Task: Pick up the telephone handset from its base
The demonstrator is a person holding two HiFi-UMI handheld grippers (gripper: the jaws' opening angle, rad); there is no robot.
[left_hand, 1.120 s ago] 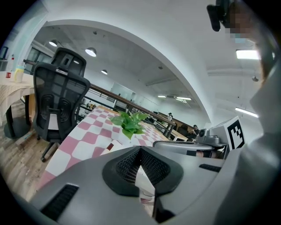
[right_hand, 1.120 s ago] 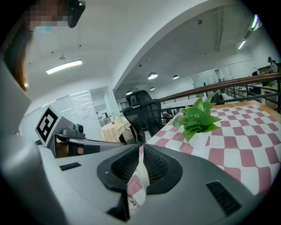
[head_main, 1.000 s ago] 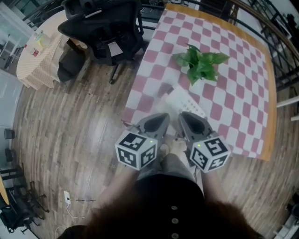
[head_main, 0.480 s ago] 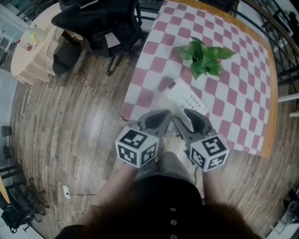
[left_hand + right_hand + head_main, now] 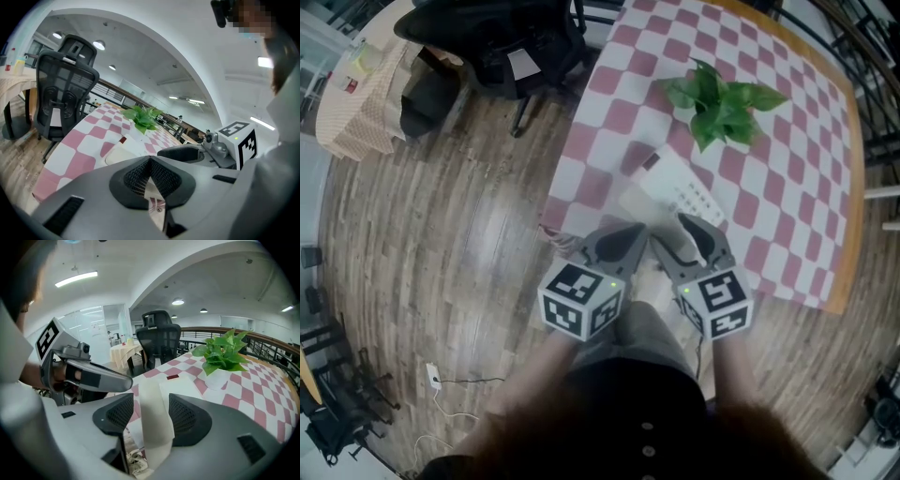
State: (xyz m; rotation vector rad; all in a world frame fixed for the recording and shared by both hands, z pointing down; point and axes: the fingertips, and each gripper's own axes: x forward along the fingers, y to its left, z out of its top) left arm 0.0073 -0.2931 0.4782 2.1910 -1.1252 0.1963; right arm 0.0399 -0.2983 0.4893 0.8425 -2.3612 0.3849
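A white telephone [image 5: 684, 190] lies near the front edge of the table with a pink-and-white checked cloth [image 5: 787, 159]. Its cream handset [image 5: 635, 202] rests along the base's left side. Both grippers hang side by side just short of that edge. My left gripper [image 5: 630, 232] has its pads [image 5: 136, 176] meeting at the tips [image 5: 150, 161], with nothing in them. My right gripper [image 5: 682, 234] is opening its jaws. In the right gripper view the handset [image 5: 152, 397] shows through the gap [image 5: 151, 420], lying beyond the pads [image 5: 187, 416], which do not touch it.
A potted green plant [image 5: 727, 94] stands on the table behind the telephone. A black office chair [image 5: 502, 37] is at the table's far left corner, with a small cloth-covered table [image 5: 356, 103] beyond. A cable [image 5: 441, 380] lies on the wooden floor.
The right gripper's jaws have spread from shut to wide apart. Both grippers have sunk a little, and the telephone now sits closer in front of them.
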